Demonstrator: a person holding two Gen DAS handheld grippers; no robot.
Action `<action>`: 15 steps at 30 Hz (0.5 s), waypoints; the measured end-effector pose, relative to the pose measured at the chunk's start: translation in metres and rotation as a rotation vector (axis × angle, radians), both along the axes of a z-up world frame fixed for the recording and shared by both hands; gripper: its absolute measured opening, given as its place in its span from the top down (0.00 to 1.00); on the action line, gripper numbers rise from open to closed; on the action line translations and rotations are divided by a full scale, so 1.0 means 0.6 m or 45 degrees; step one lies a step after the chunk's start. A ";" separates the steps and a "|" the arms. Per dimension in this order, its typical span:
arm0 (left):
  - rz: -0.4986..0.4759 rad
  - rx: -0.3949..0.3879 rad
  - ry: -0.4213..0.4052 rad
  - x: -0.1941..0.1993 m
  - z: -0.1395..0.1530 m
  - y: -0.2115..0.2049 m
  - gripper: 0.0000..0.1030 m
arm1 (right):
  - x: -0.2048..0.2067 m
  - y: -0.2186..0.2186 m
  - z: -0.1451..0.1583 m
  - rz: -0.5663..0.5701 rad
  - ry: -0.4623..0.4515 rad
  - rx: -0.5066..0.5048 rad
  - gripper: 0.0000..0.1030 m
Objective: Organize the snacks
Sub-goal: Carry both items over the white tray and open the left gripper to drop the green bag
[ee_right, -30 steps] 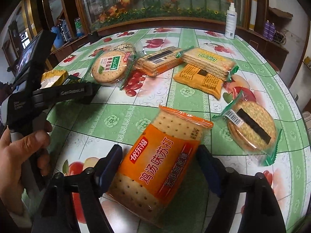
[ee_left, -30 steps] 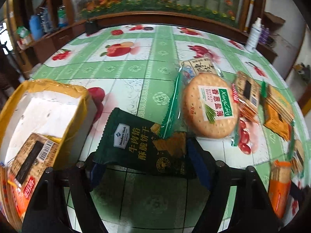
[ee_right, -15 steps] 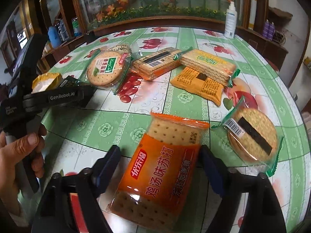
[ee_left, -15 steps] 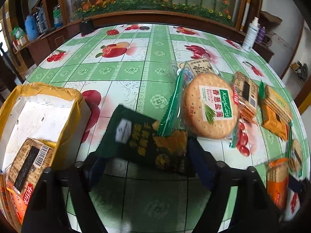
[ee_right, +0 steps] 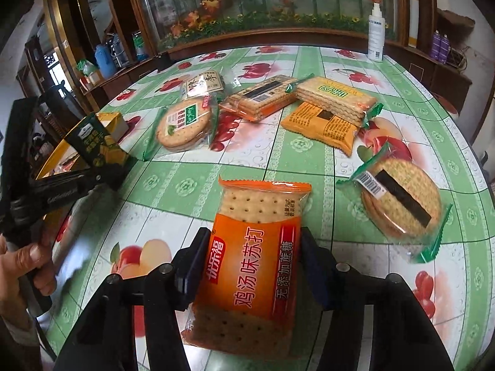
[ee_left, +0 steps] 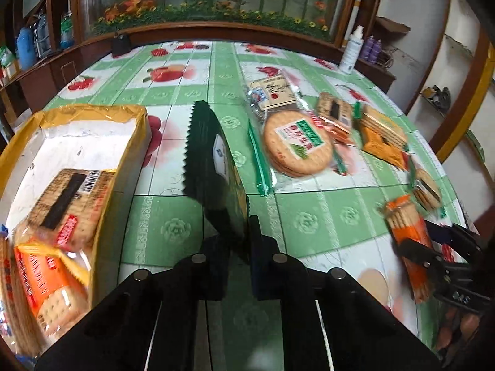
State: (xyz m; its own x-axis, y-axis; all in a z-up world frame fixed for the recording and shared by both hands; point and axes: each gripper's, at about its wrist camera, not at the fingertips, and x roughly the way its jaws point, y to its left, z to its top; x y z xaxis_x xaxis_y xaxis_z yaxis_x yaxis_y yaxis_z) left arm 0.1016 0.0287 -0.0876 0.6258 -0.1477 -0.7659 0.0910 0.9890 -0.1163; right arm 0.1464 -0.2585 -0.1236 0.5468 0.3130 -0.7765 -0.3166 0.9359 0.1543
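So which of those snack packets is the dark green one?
The dark green foil packet pinched upright in the left fingers; every other packet is orange, yellow or clear.

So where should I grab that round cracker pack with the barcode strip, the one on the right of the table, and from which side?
Take the round cracker pack across its disc, coming down from above with a finger on either side. It lies flat, label up, apart from the other packs, so both edges look free. The crimped green end is thin and may slip.

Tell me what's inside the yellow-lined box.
In the yellow-lined box: a barcoded cracker pack lying on an orange cracker pack. Anything beneath them is hidden.
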 end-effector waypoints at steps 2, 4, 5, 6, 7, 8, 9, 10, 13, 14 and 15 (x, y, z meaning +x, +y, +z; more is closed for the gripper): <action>-0.018 0.011 -0.032 -0.012 0.010 -0.002 0.93 | -0.005 0.000 0.000 0.002 -0.001 0.002 0.44; -0.034 0.006 -0.054 -0.024 0.020 -0.001 0.93 | -0.010 0.000 0.003 0.007 -0.006 0.012 0.44; -0.053 -0.007 -0.074 -0.032 0.028 -0.002 0.93 | -0.012 0.000 0.004 0.009 -0.008 0.015 0.44; -0.061 -0.011 -0.086 -0.037 0.033 -0.001 0.93 | -0.015 0.000 0.007 0.009 -0.012 0.017 0.44; -0.068 -0.016 -0.099 -0.044 0.040 -0.002 0.93 | -0.016 -0.001 0.010 0.009 -0.017 0.017 0.44; -0.070 -0.026 -0.109 -0.050 0.047 -0.002 0.93 | -0.018 -0.001 0.014 0.010 -0.023 0.022 0.44; -0.070 -0.040 -0.117 -0.054 0.052 0.000 0.93 | -0.019 -0.002 0.017 0.011 -0.026 0.029 0.44; -0.069 -0.051 -0.125 -0.058 0.058 0.003 0.93 | -0.020 -0.002 0.022 0.013 -0.031 0.038 0.44; -0.052 -0.057 -0.155 -0.074 0.075 0.013 0.93 | -0.024 0.001 0.033 0.025 -0.045 0.049 0.44; -0.048 -0.061 -0.159 -0.078 0.078 0.018 0.93 | -0.024 0.003 0.037 0.029 -0.050 0.053 0.44; -0.040 -0.062 -0.163 -0.083 0.082 0.023 0.93 | -0.026 0.007 0.041 0.038 -0.054 0.061 0.44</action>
State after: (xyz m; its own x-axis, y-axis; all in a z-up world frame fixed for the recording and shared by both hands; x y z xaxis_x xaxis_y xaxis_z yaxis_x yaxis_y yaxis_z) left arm 0.0521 0.0427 -0.0385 0.7123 -0.2039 -0.6716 0.1391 0.9789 -0.1497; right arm 0.1309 -0.2545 -0.0987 0.5691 0.3655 -0.7365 -0.3514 0.9180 0.1841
